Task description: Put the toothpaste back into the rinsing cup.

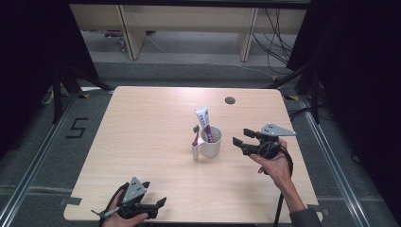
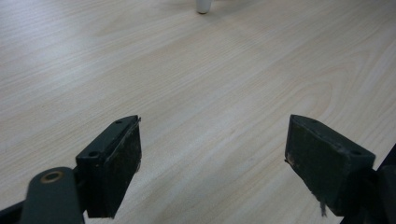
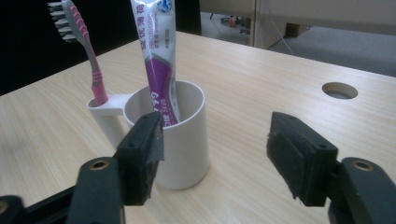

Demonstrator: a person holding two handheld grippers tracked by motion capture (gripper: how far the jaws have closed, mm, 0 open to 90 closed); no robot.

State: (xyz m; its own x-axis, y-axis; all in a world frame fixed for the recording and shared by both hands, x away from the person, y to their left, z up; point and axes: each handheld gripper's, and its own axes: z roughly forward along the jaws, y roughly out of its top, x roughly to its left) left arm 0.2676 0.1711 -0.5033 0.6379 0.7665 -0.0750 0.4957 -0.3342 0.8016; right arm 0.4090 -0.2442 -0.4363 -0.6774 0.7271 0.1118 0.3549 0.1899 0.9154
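Note:
A white cup stands near the middle of the table. A white and purple toothpaste tube leans upright inside it. A pink toothbrush stands bristles up in a holder on the cup's side. My right gripper is just right of the cup, level, jaws open and empty, apart from the cup. My left gripper rests at the table's front edge, jaws wide open over bare wood, nothing between them. The cup's base shows far off in the left gripper view.
A round cable hole sits in the table near its far edge. The light wooden table has bare room on all sides of the cup. Wooden furniture legs and cables lie on the floor beyond.

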